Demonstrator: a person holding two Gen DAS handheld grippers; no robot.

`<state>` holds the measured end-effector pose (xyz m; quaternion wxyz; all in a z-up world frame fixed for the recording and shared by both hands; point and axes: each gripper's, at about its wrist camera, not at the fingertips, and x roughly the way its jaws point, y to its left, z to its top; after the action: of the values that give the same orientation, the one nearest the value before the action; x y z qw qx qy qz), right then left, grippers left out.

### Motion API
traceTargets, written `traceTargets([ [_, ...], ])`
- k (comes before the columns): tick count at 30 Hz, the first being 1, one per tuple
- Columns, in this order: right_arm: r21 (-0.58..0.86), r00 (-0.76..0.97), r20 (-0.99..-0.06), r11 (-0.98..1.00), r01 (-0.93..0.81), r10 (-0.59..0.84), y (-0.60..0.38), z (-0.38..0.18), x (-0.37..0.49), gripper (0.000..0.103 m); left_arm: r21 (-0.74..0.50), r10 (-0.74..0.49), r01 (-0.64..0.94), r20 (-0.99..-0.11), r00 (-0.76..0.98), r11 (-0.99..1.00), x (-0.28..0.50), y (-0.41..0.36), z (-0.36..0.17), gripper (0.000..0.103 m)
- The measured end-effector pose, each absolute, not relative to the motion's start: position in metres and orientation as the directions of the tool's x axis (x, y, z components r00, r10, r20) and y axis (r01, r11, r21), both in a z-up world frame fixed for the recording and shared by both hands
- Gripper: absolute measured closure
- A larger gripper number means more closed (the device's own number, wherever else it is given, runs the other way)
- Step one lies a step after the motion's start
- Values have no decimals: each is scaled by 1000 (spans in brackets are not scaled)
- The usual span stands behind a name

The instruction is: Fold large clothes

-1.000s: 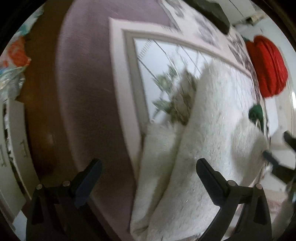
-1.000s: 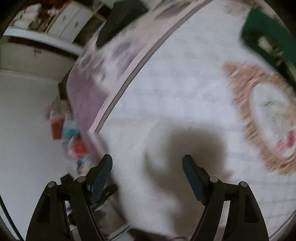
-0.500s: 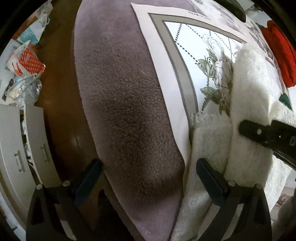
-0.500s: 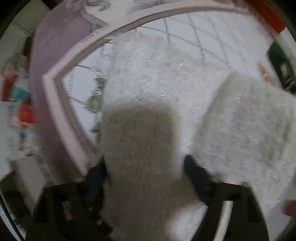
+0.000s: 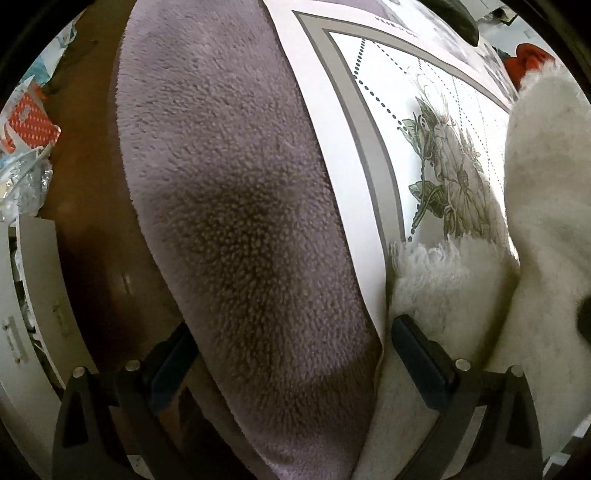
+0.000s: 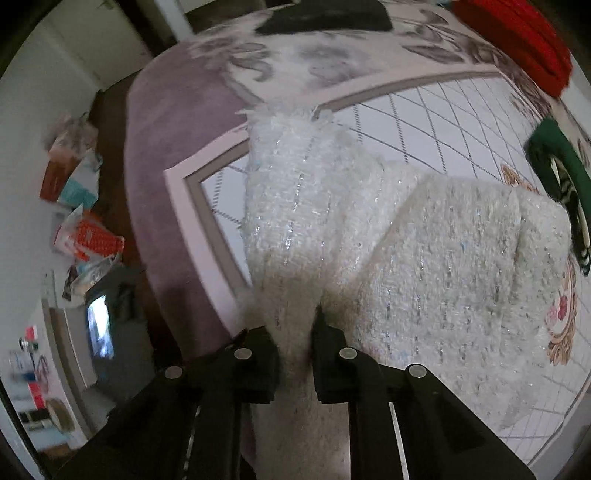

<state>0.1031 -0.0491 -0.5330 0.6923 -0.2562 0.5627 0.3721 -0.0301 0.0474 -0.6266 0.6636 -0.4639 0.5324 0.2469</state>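
Observation:
A white fuzzy garment [image 6: 424, 258] with silver threads lies bunched on the bed, one long part stretching toward the far edge. My right gripper [image 6: 291, 325] has its jaws closing, and a fold of that garment is pinched between the pads. In the left wrist view the garment [image 5: 454, 280] sits at the right. My left gripper [image 5: 288, 328] hangs open just over the purple fleece blanket [image 5: 240, 184]. Its right finger [image 5: 413, 339] is beside the garment's fringed edge, with nothing held.
The flower-printed bedspread [image 6: 443, 122] lies under the garment. A red knit item [image 6: 517, 37], a green item [image 6: 554, 166] and a black item [image 6: 325, 18] rest further back on the bed. Bags and packets [image 6: 85, 229] clutter the floor by a white cabinet [image 5: 29, 295].
My right gripper swept across the bed onto the white garment and closed from wide open onto a fold. My left gripper sank toward the purple blanket, staying open.

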Motion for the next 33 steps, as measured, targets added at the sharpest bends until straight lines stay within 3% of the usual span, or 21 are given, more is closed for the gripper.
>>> traceTargets([
  [5, 53, 85, -964, 497, -866, 250, -41, -511, 64, 89, -362, -173, -818, -932, 318, 448, -29, 46, -629, 0],
  [9, 44, 50, -979, 445, -894, 197, -27, -534, 59, 87, -337, -170, -825, -941, 291, 454, -39, 57, -640, 1],
  [11, 109, -18, -982, 486, -867, 190, -24, -544, 75, 77, -353, -189, -838, -935, 300, 416, -46, 61, -640, 1],
  [13, 227, -145, -970, 523, -822, 194, -25, -546, 96, 58, -362, -208, -855, -930, 303, 371, -59, 65, -634, 1],
  [16, 374, -262, -926, 578, -726, 270, -47, -523, 122, 53, -362, -174, -877, -931, 322, 315, -88, 73, -605, 1],
  [19, 423, -214, -900, 644, -637, 380, -89, -487, 154, 40, -335, -79, -890, -942, 327, 310, -107, 86, -556, 1],
  [23, 419, -140, -901, 738, -529, 411, -133, -484, 199, 40, -370, -4, -844, -917, 400, 389, -78, 93, -505, 1],
  [24, 396, -123, -912, 763, -512, 391, -139, -494, 214, 43, -379, -3, -829, -910, 415, 411, -68, 95, -503, 1],
  [26, 335, -89, -937, 804, -491, 337, -142, -519, 238, 65, -360, 10, -804, -910, 414, 474, -30, 89, -505, 1],
  [28, 313, -109, -949, 854, -416, 295, -149, -552, 260, 97, -330, -14, -794, -926, 376, 511, -5, 86, -525, 1],
  [31, 323, -164, -945, 883, -339, 283, -153, -590, 276, 103, -237, -36, -771, -963, 269, 591, 20, 70, -557, 1],
  [33, 302, -171, -952, 862, -408, 253, -141, -595, 270, 103, -229, -65, -770, -969, 238, 595, 16, 66, -578, 0],
])
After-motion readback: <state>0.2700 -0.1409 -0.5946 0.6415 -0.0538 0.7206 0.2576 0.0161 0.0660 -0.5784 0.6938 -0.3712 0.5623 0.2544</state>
